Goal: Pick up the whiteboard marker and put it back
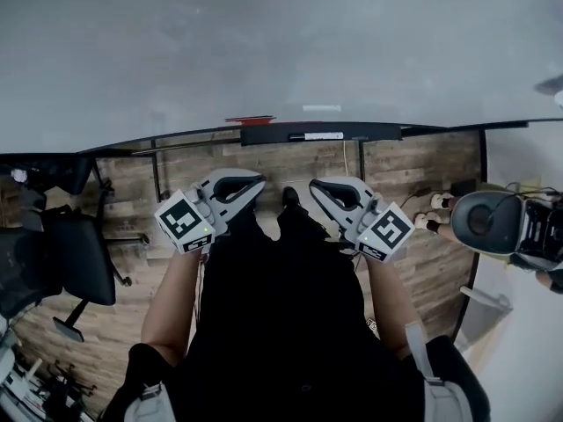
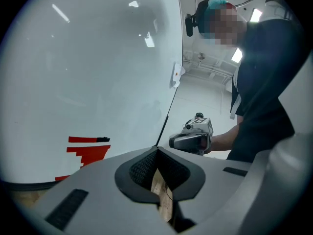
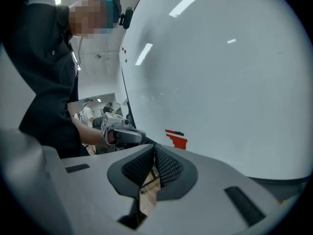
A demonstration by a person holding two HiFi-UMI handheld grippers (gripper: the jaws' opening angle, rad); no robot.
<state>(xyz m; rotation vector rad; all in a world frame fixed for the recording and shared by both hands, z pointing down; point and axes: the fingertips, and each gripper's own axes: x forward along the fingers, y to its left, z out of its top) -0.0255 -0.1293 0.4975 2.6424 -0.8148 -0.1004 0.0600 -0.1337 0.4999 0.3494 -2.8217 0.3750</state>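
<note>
A red marker with a black end lies along the lower edge of the whiteboard, just above the black tray. It shows as a red bar in the left gripper view, with red stepped marks below it, and small in the right gripper view. My left gripper and right gripper are held side by side before my body, below the tray, tips turned toward each other. Both are shut with nothing between the jaws. Each sees the other: right gripper, left gripper.
A white stick-like item lies on the tray. A black office chair stands at the left on the wooden floor. Another person's hands and a grey device are at the right. My shoe is below the tray.
</note>
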